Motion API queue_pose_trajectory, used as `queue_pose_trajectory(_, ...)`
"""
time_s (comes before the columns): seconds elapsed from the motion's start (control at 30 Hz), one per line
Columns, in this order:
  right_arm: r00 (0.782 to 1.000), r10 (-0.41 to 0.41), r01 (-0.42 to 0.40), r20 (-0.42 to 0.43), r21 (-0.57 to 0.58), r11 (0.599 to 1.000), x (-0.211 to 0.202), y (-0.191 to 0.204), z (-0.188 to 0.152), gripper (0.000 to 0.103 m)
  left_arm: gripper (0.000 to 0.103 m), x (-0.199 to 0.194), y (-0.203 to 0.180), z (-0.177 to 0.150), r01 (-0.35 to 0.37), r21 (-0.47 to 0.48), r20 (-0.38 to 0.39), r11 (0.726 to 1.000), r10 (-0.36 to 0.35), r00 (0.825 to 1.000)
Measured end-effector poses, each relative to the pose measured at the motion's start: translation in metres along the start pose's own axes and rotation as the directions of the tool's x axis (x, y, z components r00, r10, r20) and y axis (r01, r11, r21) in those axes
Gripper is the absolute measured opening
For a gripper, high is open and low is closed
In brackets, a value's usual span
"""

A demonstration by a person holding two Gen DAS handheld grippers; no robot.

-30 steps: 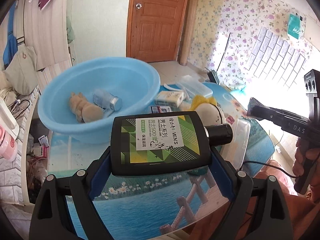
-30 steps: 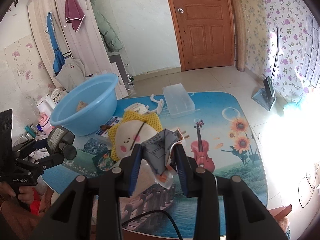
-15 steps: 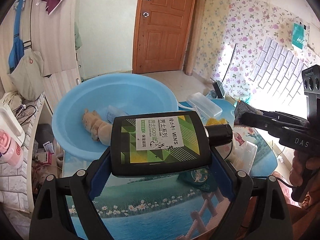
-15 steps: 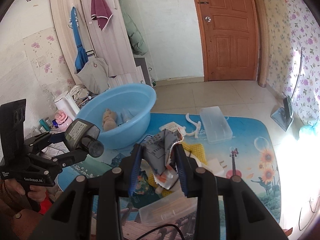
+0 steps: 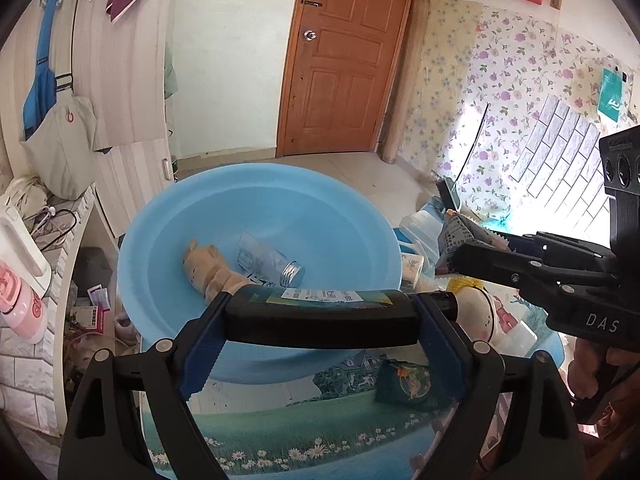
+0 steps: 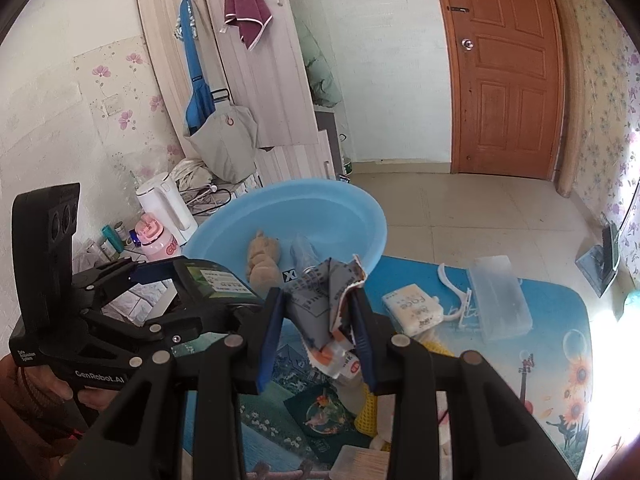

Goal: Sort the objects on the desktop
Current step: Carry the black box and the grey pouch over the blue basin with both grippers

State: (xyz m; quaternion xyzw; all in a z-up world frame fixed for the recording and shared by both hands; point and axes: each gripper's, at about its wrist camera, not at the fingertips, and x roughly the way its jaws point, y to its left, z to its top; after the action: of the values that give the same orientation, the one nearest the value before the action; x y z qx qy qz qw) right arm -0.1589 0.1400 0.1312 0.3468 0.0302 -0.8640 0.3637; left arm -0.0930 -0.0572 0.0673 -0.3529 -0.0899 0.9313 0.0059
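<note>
My left gripper (image 5: 320, 320) is shut on a black bottle with a green label (image 5: 320, 314), held flat just above the near rim of the blue basin (image 5: 256, 200). The bottle also shows in the right wrist view (image 6: 212, 284). In the basin lie a tan plush toy (image 5: 206, 270) and a clear bottle with a metal cap (image 5: 268, 260). My right gripper (image 6: 320, 320) is shut on a crumpled grey packet (image 6: 324, 300), held up beside the basin's right edge (image 6: 376, 232). The packet also shows in the left wrist view (image 5: 460, 232).
On the printed table mat (image 6: 552, 320) lie a clear plastic case (image 6: 500, 296), a white box (image 6: 412, 304), a white hook (image 6: 456, 300), a yellow-rimmed plush (image 5: 480, 312) and a dark green packet (image 5: 404, 380). A kettle (image 6: 164, 208) and pink cup (image 6: 158, 240) stand left.
Both grippers have moved left and forward toward the basin. The black bottle has tipped flat over the basin's near rim. The grey packet now hangs by the basin's right edge.
</note>
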Motion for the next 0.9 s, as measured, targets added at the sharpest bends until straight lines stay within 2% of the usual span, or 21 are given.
queue_pose_trajectory(0.3,1.0,0.011,-0.011,-0.023,-0.01,1.0,0.019,0.005,0.01,0.033,0.088,0.02,0.021,-0.002,-0.03,-0.04,-0.035,0.999,0.028,0.999)
queue_pose_trajectory(0.63,0.995,0.039,-0.043,-0.097,-0.033,0.999,0.047,0.015,0.015,0.033,0.088,0.024,0.038,-0.004,-0.017,-0.116,-0.071,0.993,0.008,0.997)
queue_pose_trajectory(0.8,0.991,0.047,-0.053,-0.127,-0.046,0.998,0.063,0.024,0.018,0.033,0.089,0.025,0.04,-0.004,-0.052,-0.1,-0.088,0.994,0.043,0.995)
queue_pose_trajectory(0.9,0.989,0.056,-0.062,-0.137,-0.041,0.997,0.066,0.024,0.018,0.034,0.089,0.02,0.034,-0.002,-0.064,-0.05,-0.069,0.997,0.06,0.996)
